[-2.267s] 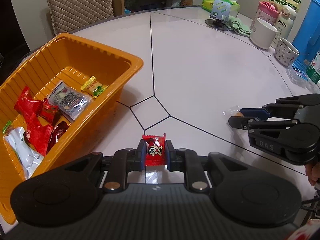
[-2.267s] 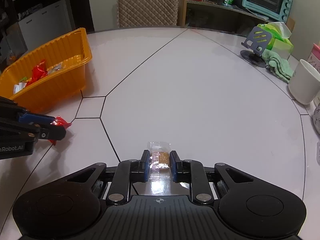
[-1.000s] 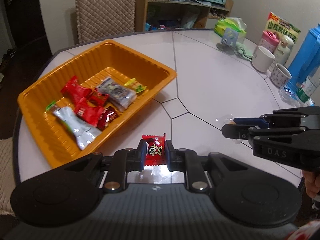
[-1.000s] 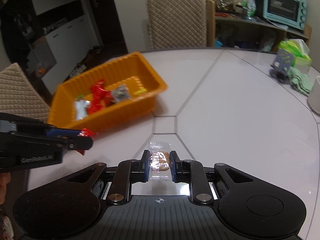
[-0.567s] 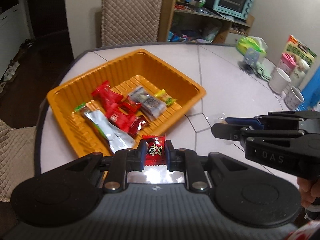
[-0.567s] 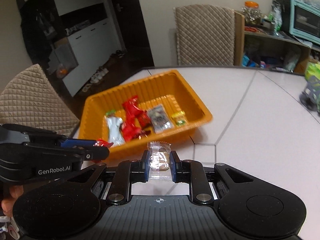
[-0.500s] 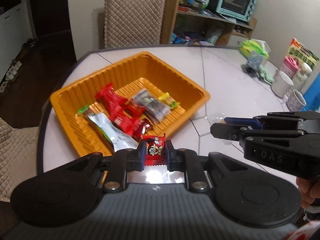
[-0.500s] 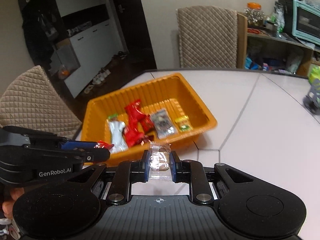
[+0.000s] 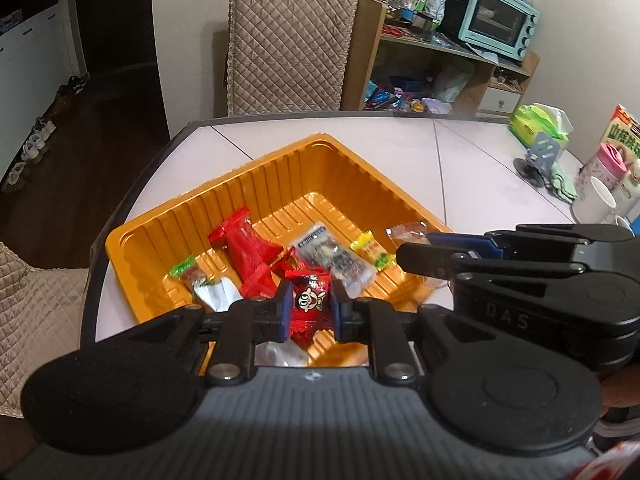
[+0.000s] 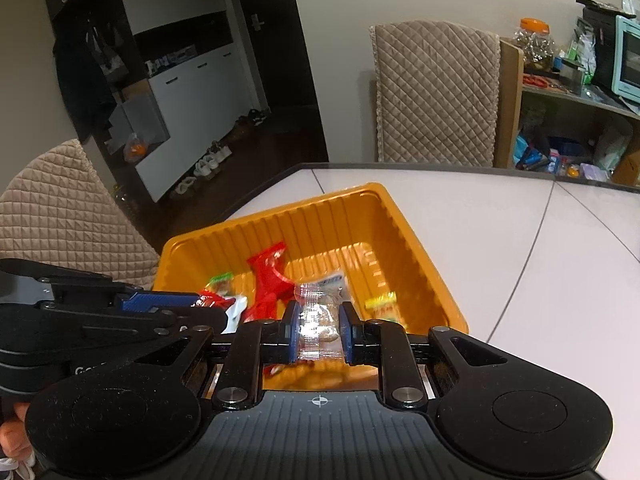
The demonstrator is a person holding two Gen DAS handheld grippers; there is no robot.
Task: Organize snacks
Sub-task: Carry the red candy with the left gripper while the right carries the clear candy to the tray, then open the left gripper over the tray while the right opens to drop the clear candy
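Orange plastic forms the ribbed tray (image 9: pixel 256 184) on the white tabletop (image 9: pixel 472 184), several wrapped snacks lying in it. The left gripper (image 9: pixel 307 306) has its fingers clamped on a red snack packet (image 9: pixel 309 300), held over the tray's near side. The right gripper (image 10: pixel 319 330) pinches a clear-wrapped biscuit (image 10: pixel 320 316), also above the tray. Both packets look light, crinkly and soft, the biscuit likely brittle; gripping mid-wrapper suits them. The tray's far half is bare, giving room to drop, though the two grippers sit close together and the near rim lies just beneath.
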